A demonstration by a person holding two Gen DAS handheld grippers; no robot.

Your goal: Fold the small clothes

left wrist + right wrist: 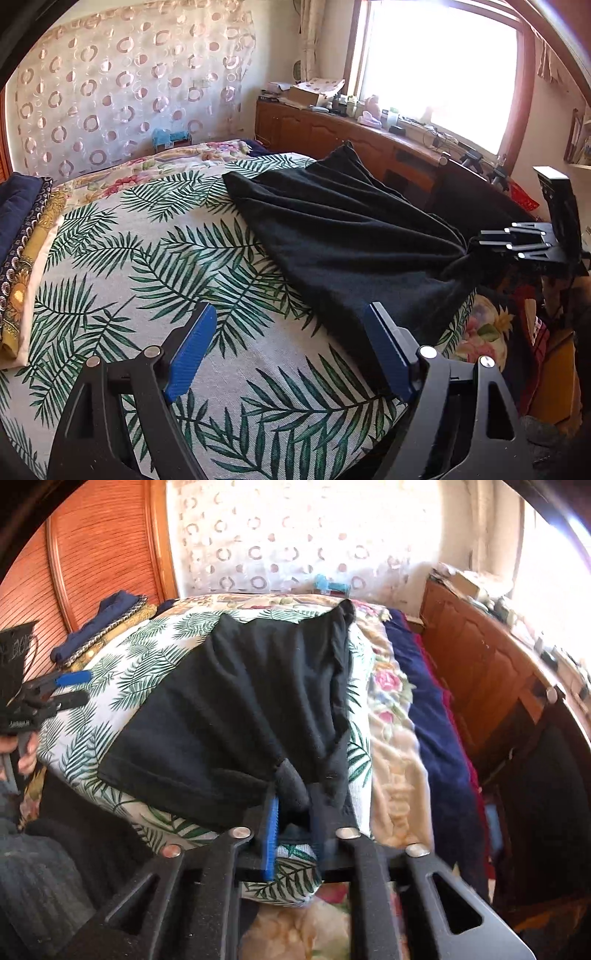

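Only the right wrist view shows the right gripper (291, 794) clamped on the black garment (229, 709); left gripper (291, 350) gapes empty.

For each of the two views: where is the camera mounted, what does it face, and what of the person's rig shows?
Left wrist: on the open left gripper, facing the palm-leaf sheet toward the window; right gripper at right.
Right wrist: on the right gripper, bunched black garment between its fingers; left gripper and a hand at left.
Shared: garment, sheet, both grippers.

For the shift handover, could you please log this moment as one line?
right claw: shut on black garment corner | left claw: open, empty | garment: on leaf-print cover, unfolded
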